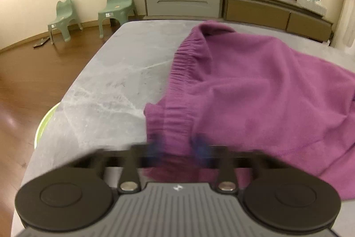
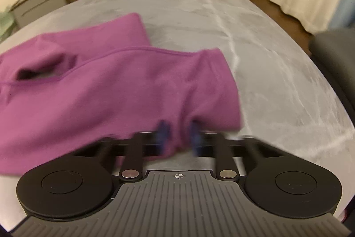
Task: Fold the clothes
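A pair of purple fleece trousers with a gathered elastic waistband (image 1: 255, 86) lies rumpled on the grey marbled table (image 1: 106, 86), and both grippers are at its near edge. The left gripper (image 1: 178, 144) has its blue-tipped fingers (image 1: 200, 146) on either side of the waistband's near corner, with cloth bunched between them, so it looks clenched on that corner, though blur softens the contact. The right gripper (image 2: 178, 132) has a ridge of fabric rising between its own blue fingers (image 2: 163, 128) near the leg end, at the garment's right side, and likewise appears to be pinching it.

Holding the two near corners at once would let the person carry the whole near edge together, keeping it straight instead of letting the soft fleece sag or twist. The far leg (image 2: 119, 28) lies flat beyond, towards the far side of the table. Whether the edge is being lifted to lay a fold or spread out flat cannot be settled from these views.
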